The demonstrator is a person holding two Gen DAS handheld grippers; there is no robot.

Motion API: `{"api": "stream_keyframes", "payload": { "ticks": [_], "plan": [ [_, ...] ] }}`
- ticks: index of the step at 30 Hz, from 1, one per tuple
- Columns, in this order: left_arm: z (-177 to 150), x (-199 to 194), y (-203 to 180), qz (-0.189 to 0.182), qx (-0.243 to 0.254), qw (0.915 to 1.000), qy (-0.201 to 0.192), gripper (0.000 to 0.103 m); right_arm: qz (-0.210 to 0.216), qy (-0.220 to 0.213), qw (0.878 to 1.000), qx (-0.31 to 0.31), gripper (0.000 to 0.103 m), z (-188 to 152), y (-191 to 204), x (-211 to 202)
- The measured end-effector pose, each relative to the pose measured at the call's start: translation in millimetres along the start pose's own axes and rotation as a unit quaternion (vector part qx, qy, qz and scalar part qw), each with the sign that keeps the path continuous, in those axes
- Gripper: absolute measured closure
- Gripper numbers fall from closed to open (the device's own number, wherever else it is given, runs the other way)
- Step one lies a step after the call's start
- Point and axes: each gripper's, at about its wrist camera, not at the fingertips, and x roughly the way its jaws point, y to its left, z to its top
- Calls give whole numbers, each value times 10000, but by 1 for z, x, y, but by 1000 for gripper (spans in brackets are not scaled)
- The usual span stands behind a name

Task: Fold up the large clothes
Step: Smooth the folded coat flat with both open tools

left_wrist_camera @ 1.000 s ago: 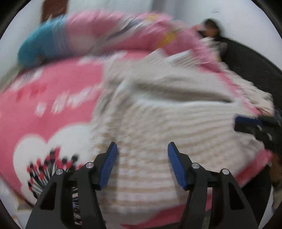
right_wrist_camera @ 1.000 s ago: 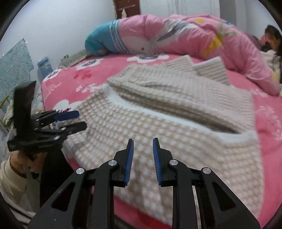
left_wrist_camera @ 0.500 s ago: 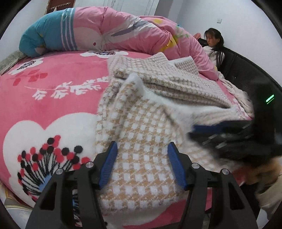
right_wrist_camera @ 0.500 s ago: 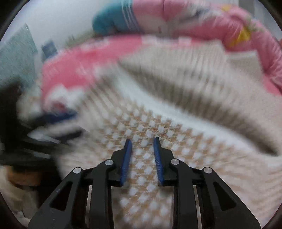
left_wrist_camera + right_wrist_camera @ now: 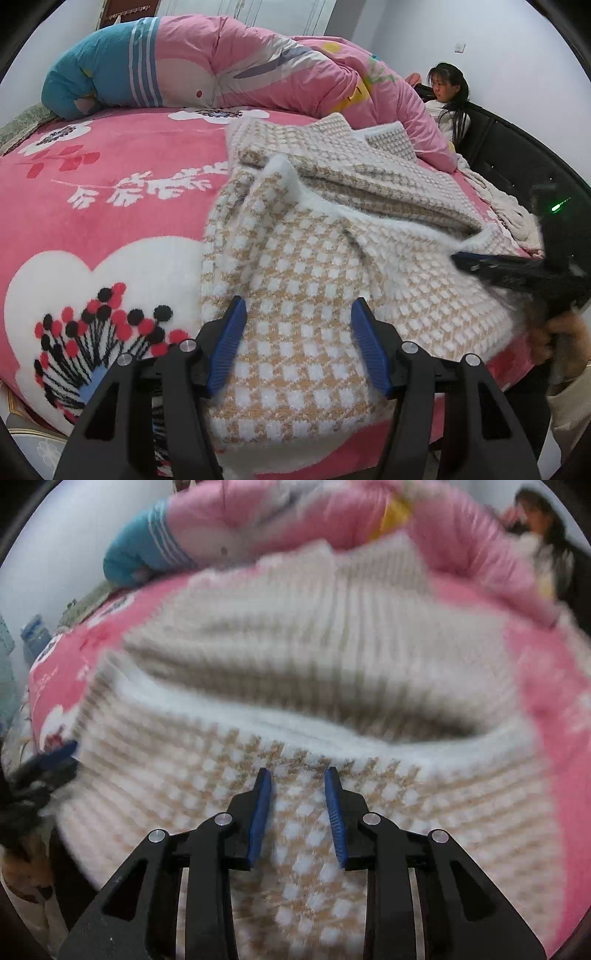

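Change since earlier: right gripper fingers have spread from a narrow slit to a moderate gap; left gripper keeps its wide spread.
Left wrist view, left gripper (image 5: pixel 297 345): fingers wide apart, holding nothing, poised over the near hem of the checked sweater (image 5: pixel 314 295).
Left wrist view, sweater: beige-and-white knit, lying on the pink bed (image 5: pixel 110 206), upper part folded over toward 12 o'clock, white fuzzy edge crossing the middle.
Left wrist view, right gripper (image 5: pixel 517 269): at 3 o'clock, blurred, at the sweater's right edge; whether it pinches fabric cannot be told.
Left wrist view, surroundings: pink-and-blue quilt (image 5: pixel 221 74) at 12 o'clock; seated person (image 5: pixel 448 99) at 2 o'clock.
Right wrist view, right gripper (image 5: pixel 298 814): picture blurred; fingers moderately apart, nothing between them, above the sweater (image 5: pixel 295 672).
Right wrist view, left gripper (image 5: pixel 48 764): at 9 o'clock by the sweater's left edge.
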Motion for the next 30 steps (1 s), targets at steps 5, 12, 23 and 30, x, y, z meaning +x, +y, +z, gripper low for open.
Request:
{"api": "stream_keyframes", "payload": {
  "ticks": [5, 12, 23, 30],
  "plan": [
    [3, -2, 2, -34, -74, 10000, 30, 45, 15, -118, 9999, 114, 72, 10, -1, -33],
    [2, -1, 3, 20, -44, 10000, 17, 45, -647, -122, 9933, 954, 54, -8, -68, -49],
    [3, -3, 2, 50, -110, 9999, 67, 45, 19, -569, 9982, 164, 52, -17, -24, -85],
    [6, -5, 1, 47, -89, 9999, 90, 45, 58, 49, 9999, -104, 49, -43, -9, -33]
  ]
}}
